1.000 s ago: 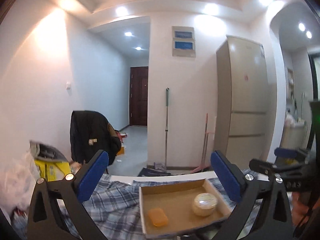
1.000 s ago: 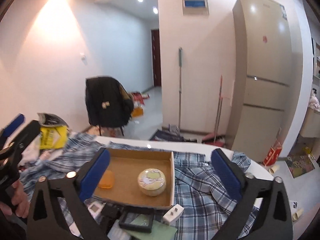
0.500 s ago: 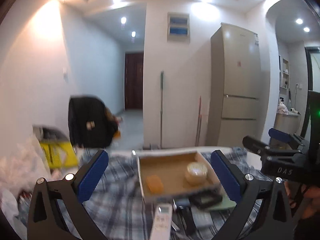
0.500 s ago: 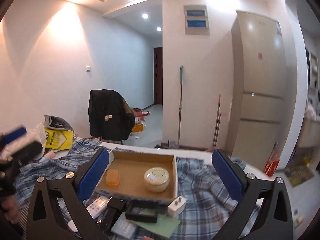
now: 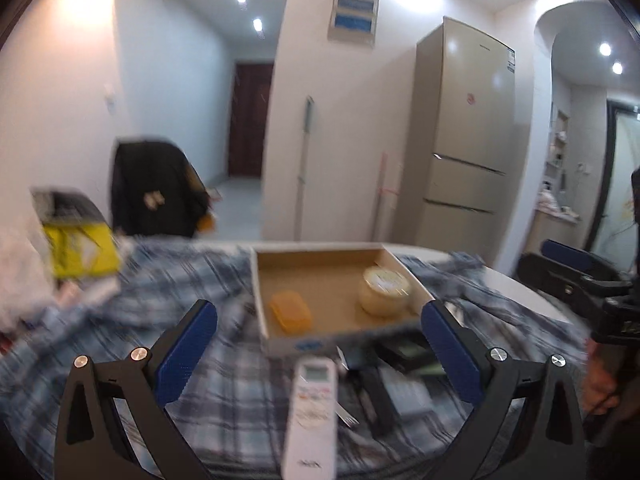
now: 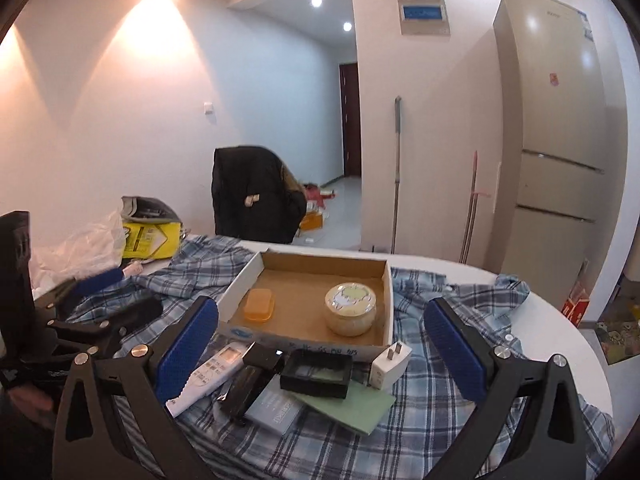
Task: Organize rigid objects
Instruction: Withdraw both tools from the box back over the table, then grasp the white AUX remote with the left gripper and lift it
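A shallow brown cardboard tray (image 6: pixel 386 300) sits mid-table on the blue plaid cloth (image 6: pixel 452 320), already holding an orange soap-like block (image 6: pixel 260 305) and a round cream lidded tub (image 6: pixel 351 309). Against its near edge lie a white remote control (image 6: pixel 208 374), black case (image 6: pixel 316 372) and white plug adapter (image 6: pixel 390 364), not yet sorted. Left gripper (image 5: pixel 320 348) and right gripper (image 6: pixel 320 344) hover spread wide, empty; the next move is probably descending on the remote.
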`<state>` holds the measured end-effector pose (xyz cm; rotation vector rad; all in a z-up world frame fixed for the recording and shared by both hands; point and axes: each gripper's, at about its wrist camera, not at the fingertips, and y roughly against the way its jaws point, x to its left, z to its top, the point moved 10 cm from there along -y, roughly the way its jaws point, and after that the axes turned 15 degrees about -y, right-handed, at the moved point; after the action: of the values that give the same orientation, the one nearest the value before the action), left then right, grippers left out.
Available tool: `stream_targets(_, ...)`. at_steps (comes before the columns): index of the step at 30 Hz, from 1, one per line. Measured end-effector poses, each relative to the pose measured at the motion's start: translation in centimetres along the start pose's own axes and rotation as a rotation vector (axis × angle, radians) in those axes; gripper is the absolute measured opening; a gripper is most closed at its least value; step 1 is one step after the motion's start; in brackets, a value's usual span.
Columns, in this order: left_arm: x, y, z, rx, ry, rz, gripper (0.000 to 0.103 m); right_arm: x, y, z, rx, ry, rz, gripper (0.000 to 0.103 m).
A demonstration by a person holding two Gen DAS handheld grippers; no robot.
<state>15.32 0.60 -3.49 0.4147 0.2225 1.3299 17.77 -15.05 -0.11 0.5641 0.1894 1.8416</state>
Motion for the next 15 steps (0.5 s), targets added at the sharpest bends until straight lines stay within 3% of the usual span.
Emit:
stream_targets(3,0.4,-1.6,-1.9,0.102,0.119,-0.079,0.103,-1.1,-1.1,-0.4,-0.02,0.026,-0.064,0.103)
stream_targets(5,0.3,-2.5,-2.8,0.156,0.134,-0.11,0.101,-2.0,-2.1,-0.9,0.015,0.021,-0.077,0.102)
stream_targets(10,-1.4,-3.9,-4.6,0.265,0.042,-0.092,0.078,-4.0,-3.3,-1.5,0.06,-0.029,-0.092,0.1)
stream_targets(12,-1.6,-4.5,-5.8,0.315,0.036,-0.102,0.065,-4.3,-3.4,-1.6,0.065,-0.038,-0.097,0.099)
stream_targets(15,-1.5,-5.6,-7.6,0.394,0.054,-0.109,0.055,-4.5,-3.6,-1.7,0.068,-0.032,-0.112,0.099)
